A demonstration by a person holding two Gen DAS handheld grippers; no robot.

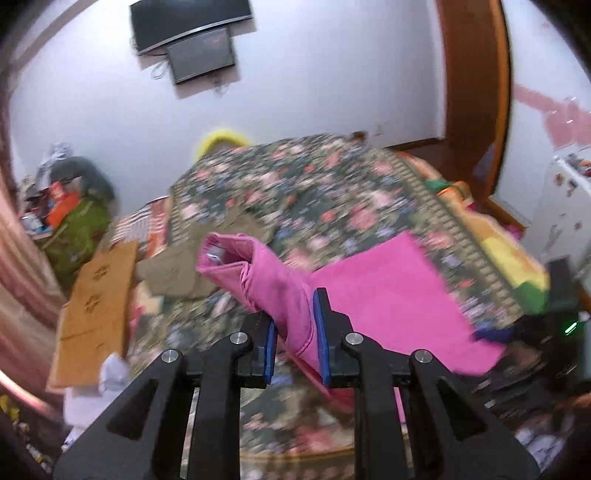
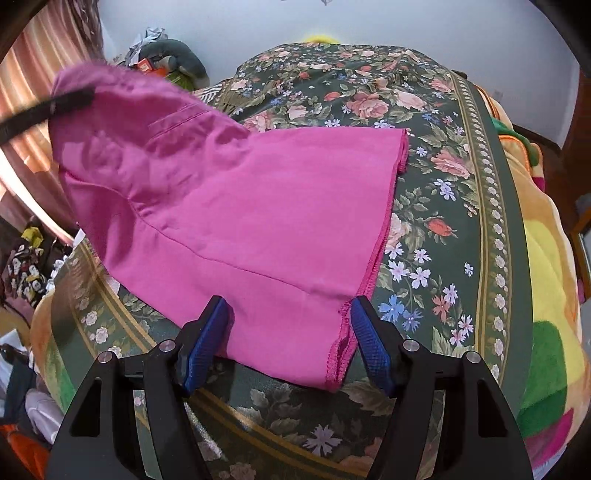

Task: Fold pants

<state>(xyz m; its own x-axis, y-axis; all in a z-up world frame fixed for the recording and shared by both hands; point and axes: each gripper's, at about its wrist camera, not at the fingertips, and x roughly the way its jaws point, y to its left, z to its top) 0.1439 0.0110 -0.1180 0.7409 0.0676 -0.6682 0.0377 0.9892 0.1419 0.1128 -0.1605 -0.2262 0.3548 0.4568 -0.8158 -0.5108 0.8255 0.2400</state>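
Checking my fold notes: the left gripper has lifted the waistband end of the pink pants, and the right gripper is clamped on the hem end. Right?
Not quite. The right gripper is open: the right wrist view shows its pads apart, straddling the hem of the pink pants. The left gripper does hold the raised waistband end.

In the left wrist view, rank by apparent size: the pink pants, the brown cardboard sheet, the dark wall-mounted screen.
1. Pink pants, clearly largest, though partly held up near the lens.
2. Brown cardboard sheet and dark wall-mounted screen: similar apparent area; differing distance and blur leave their order unsure.
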